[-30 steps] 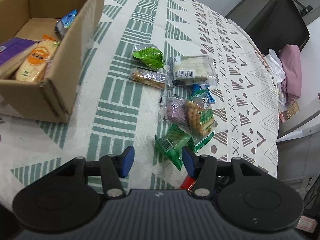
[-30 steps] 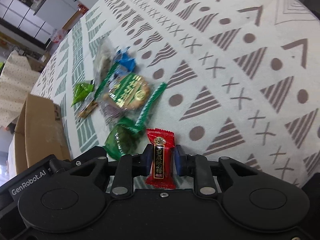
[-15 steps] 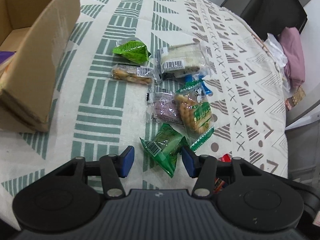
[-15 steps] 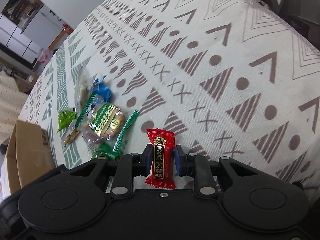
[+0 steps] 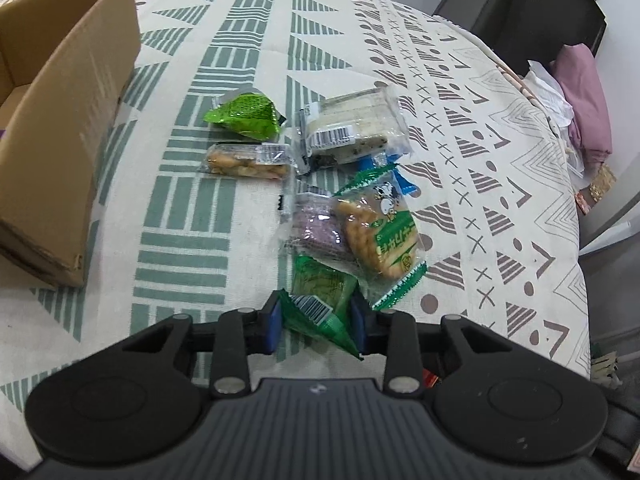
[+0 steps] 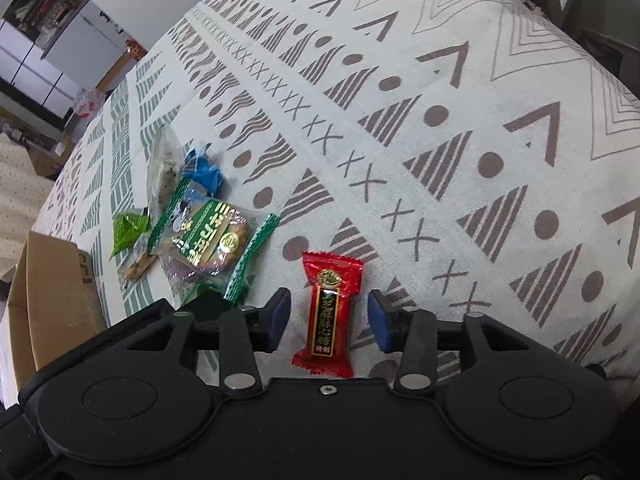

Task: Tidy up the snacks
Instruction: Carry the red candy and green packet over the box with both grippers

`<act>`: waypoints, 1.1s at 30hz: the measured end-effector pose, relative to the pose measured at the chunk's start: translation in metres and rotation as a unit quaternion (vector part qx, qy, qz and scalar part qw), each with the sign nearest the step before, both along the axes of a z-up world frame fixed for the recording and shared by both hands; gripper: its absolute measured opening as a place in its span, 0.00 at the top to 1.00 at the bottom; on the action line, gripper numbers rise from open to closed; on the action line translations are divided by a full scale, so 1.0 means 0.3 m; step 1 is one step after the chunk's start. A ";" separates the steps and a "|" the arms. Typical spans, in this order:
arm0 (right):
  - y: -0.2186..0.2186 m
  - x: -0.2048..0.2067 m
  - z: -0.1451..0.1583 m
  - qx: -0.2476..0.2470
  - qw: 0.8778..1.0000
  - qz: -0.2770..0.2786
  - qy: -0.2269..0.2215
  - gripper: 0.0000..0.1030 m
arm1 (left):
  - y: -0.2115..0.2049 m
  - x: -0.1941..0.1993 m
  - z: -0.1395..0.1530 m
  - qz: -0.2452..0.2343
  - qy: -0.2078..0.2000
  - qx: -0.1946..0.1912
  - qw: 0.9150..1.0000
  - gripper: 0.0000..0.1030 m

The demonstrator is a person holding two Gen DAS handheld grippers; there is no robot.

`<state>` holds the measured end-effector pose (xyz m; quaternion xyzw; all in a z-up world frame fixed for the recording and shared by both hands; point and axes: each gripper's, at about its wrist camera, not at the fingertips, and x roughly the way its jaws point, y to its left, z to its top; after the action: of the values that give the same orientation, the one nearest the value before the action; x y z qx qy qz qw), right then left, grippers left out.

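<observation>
Between the left gripper (image 5: 316,322) jaws, just closing, sits a dark green snack packet (image 5: 320,300) — right gripper (image 6: 329,320) jaws, just opening, flank the red candy (image 6: 330,312), released; cardboard box (image 5: 60,152) at ten o'clock.

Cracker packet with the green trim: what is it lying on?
The cracker packet overlaps a purple-filled clear packet and the far end of the dark green packet between the left gripper's pads. A blue wrapper pokes out behind it, mostly covered.

The red candy wrapper (image 6: 329,312) lying between the right gripper's fingers has a gold round seal and a black strip with gold Chinese letters, too small to read for sure. The green cracker pack (image 6: 208,236) up and left of that gripper shows yellow letters and a small cartoon animal. Barcodes stand on the dark green packet (image 5: 320,304) and the white cake pack (image 5: 352,128).
</observation>
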<state>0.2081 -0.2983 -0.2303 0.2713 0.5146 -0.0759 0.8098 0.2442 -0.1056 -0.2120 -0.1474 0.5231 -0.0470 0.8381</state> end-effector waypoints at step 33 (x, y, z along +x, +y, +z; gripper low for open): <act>0.059 -0.027 0.150 0.084 0.984 0.055 -0.150 0.81 | 0.199 -0.111 0.299 0.077 -0.083 0.009 0.994 0.70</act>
<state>0.2000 -0.2806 -0.1852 0.3178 0.4061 0.0536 0.8551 0.2109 -0.0459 -0.1223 -0.1758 0.4392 0.0103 0.8810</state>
